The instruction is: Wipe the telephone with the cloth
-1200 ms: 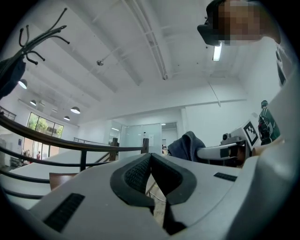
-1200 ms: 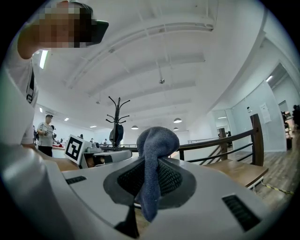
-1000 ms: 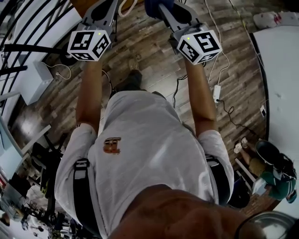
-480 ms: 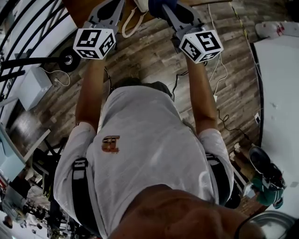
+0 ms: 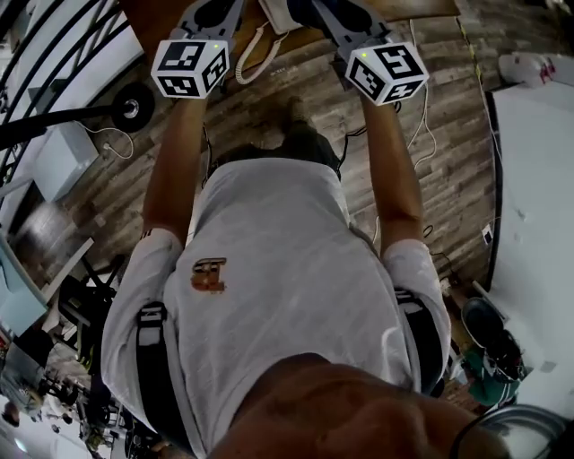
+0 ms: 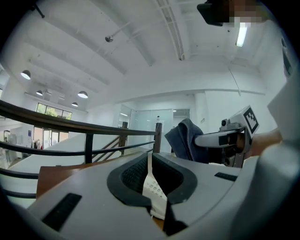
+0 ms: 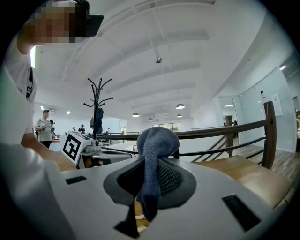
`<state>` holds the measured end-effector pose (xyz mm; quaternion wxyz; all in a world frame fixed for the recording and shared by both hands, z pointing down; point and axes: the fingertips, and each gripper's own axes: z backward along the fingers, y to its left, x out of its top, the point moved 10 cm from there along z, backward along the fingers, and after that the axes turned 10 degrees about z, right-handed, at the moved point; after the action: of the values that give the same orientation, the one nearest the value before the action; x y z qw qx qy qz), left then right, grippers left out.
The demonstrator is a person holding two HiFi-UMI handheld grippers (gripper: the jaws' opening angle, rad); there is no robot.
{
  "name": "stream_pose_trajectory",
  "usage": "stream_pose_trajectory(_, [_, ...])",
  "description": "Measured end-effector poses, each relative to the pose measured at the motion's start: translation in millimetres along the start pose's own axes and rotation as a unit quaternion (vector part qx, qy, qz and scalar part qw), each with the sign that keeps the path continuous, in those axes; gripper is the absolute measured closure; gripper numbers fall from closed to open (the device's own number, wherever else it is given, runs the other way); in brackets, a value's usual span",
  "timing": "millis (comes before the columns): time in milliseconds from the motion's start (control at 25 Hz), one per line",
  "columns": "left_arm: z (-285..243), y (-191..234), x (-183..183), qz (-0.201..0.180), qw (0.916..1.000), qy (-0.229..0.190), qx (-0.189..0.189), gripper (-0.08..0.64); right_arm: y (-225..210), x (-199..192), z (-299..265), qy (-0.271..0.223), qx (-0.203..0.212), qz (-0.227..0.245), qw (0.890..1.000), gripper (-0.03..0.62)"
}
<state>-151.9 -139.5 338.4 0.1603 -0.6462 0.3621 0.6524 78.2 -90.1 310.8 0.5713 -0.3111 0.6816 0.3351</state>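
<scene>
A white telephone (image 5: pixel 274 11) with a coiled cord (image 5: pixel 254 45) sits on a wooden table (image 5: pixel 157 20) at the top edge of the head view. My left gripper (image 5: pixel 213 12) reaches over the table's edge just left of the telephone, jaws shut and empty. In the left gripper view, the keypad (image 6: pixel 154 190) shows just beyond my left gripper (image 6: pixel 150 157). My right gripper (image 5: pixel 325 11) is shut on a dark blue cloth (image 7: pixel 157 154), which drapes over the closed jaws of my right gripper (image 7: pixel 157 140). The cloth (image 6: pixel 186 139) hangs to the right of the left gripper.
A dark railing (image 6: pixel 70 126) runs behind the table. Cables (image 5: pixel 421 116) trail over the wooden floor (image 5: pixel 296 90) under my arms. A white table (image 5: pixel 538 179) stands at the right, a black wheel (image 5: pixel 133 108) at the left. A coat stand (image 7: pixel 97 110) rises far behind.
Both grippers have moved forward together toward the wooden table. The telephone and its coiled cord have come into view between them. The cloth stays in the right gripper.
</scene>
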Motion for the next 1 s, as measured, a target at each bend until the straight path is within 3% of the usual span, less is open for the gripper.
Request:
stream_pose_trajectory(280, [-43.6, 13.8, -8.4, 0.018, 0.9976, 0.025, 0.061, 0.538, -55.8, -15.5, -48.3, 0.025, 0.066, -0.009, 0.997, 0.52])
stream_pose_trajectory(480, [-85.8, 25.2, -22.1, 0.044, 0.9926, 0.05, 0.101, 0.469, -103.0, -29.0, -87.3, 0.055, 0.117, -0.025, 0.991, 0.52])
stream_pose_trajectory(760, [-140.9, 41.4, -36.9, 0.092, 0.9795, 0.075, 0.163, 0.434, -156.0, -49.6, -139.7, 0.103, 0.196, -0.052, 0.974, 0.52])
stream_pose_trajectory(1000, [-160.8, 49.0, -59.1, 0.136, 0.9645, 0.117, 0.194, 0.417, -171.7, -63.1, -171.4, 0.147, 0.236, -0.069, 0.958, 0.52])
